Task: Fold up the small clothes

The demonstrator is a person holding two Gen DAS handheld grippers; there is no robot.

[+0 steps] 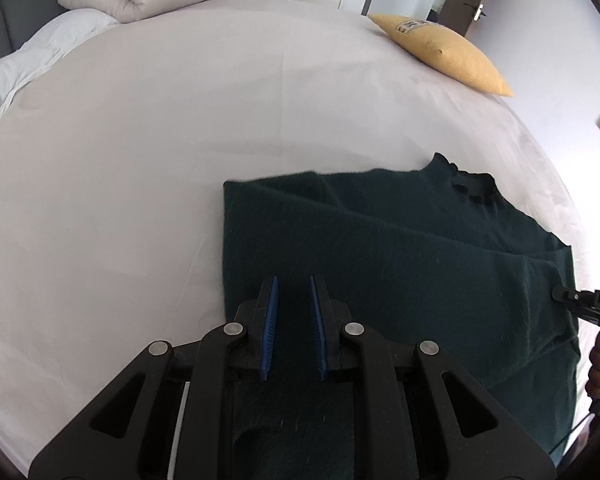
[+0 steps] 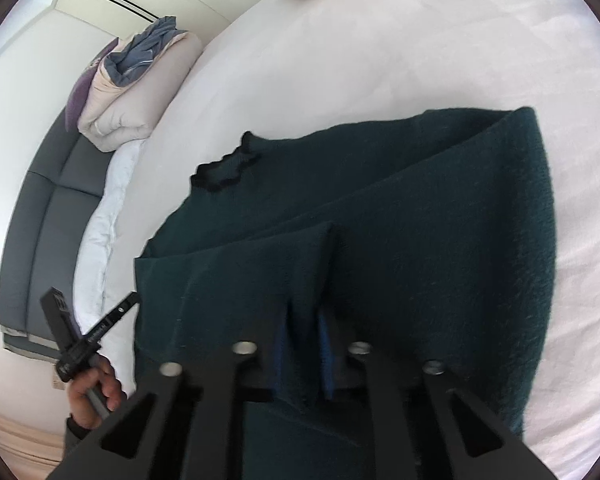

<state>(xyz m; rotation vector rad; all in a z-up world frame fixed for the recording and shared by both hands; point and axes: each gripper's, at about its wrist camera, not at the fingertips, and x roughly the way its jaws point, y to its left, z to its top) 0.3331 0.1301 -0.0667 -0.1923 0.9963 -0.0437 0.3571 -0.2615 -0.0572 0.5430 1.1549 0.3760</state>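
Dark green sweater part-folded on a white bed, a hand-held gripper at each side.

The left hand-held gripper (image 1: 293,312) hovers over the sweater (image 1: 400,248), jaws narrow with nothing between them. The right hand-held gripper (image 2: 304,352) pinches a fold of the sweater. A yellow pillow (image 1: 448,52) lies far off on the bed (image 1: 180,140).

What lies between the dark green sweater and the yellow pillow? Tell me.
Only bare white bedsheet. In the left wrist view nothing rests on the stretch from the dark green sweater up to the yellow pillow.
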